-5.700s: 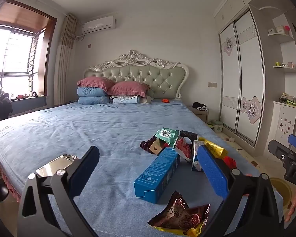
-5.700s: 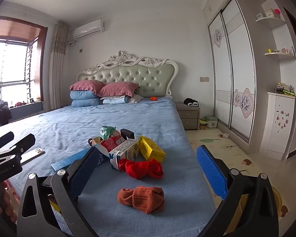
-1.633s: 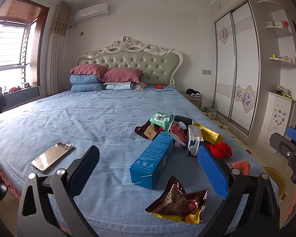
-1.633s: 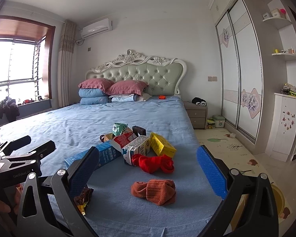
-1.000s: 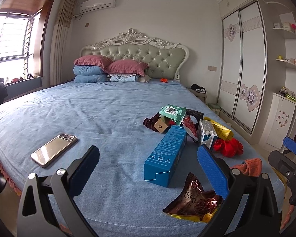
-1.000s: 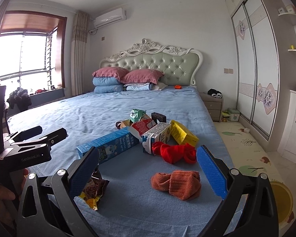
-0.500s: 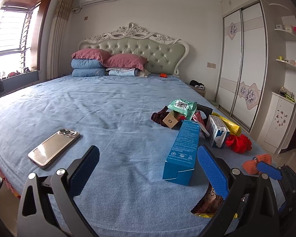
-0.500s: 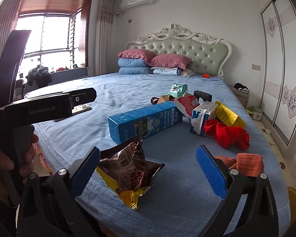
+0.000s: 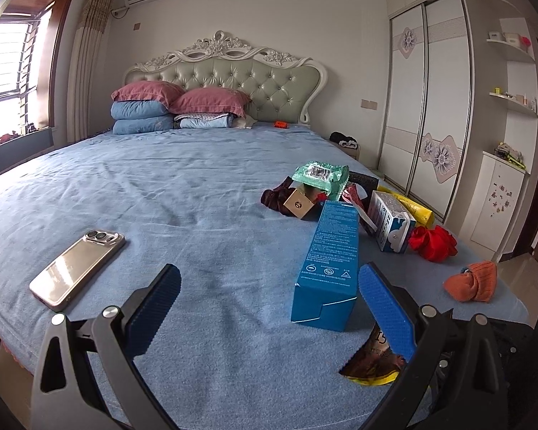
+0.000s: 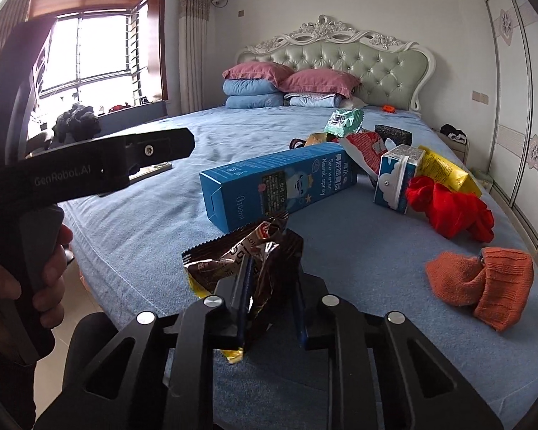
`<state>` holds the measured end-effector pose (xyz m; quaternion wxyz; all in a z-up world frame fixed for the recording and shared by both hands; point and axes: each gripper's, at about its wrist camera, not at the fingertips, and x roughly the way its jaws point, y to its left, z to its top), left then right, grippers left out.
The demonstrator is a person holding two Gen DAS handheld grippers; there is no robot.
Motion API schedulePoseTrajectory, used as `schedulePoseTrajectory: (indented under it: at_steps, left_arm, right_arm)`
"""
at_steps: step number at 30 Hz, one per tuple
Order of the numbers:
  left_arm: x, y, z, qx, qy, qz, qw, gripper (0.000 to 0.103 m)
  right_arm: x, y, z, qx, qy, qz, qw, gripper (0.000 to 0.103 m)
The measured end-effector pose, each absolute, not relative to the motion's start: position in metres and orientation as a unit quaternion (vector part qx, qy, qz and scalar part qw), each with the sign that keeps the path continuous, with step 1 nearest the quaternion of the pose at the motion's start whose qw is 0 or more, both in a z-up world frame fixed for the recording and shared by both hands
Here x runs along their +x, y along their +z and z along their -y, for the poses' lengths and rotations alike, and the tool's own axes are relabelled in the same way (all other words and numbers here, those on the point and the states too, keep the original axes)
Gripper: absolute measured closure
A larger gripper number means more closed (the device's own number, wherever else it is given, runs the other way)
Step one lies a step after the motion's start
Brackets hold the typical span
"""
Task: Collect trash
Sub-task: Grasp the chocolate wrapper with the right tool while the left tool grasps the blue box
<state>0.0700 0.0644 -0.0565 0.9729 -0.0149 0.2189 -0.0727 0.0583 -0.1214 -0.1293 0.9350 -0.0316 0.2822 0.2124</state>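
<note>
A crumpled brown foil snack wrapper sits at the near edge of the blue bed. My right gripper has its jaws closing, and the pads pinch the wrapper between them. The same wrapper shows low right in the left wrist view. Behind it lie a long blue carton, a small milk carton, a yellow packet and a green packet. My left gripper hovers open over bare sheet, left of the blue carton, holding nothing.
A phone lies face down near the bed's left front. A red cloth and an orange sock lie to the right of the trash. A hand holds the left gripper's black body at the left.
My right gripper dropped toward the snack wrapper and its wide jaws came together on it, crumpling the foil. The left gripper drifted slightly forward and down, still open.
</note>
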Motion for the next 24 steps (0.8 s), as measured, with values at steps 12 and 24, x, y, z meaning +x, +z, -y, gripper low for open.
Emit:
schedulePoseTrajectory:
  at_steps: [12,24]
  left_arm:
    - [0.122,-0.072,-0.029,0.024,-0.119,-0.271,0.955,0.004]
    - [0.184,-0.091,-0.004,0.005,-0.177,-0.373,0.911,0.036]
  right_arm:
    - [0.056,-0.093,0.183,0.016,0.149,-0.235,0.961,0.091]
    - [0.065,-0.08,0.214,0.04,0.126,-0.217,0.967,0.091]
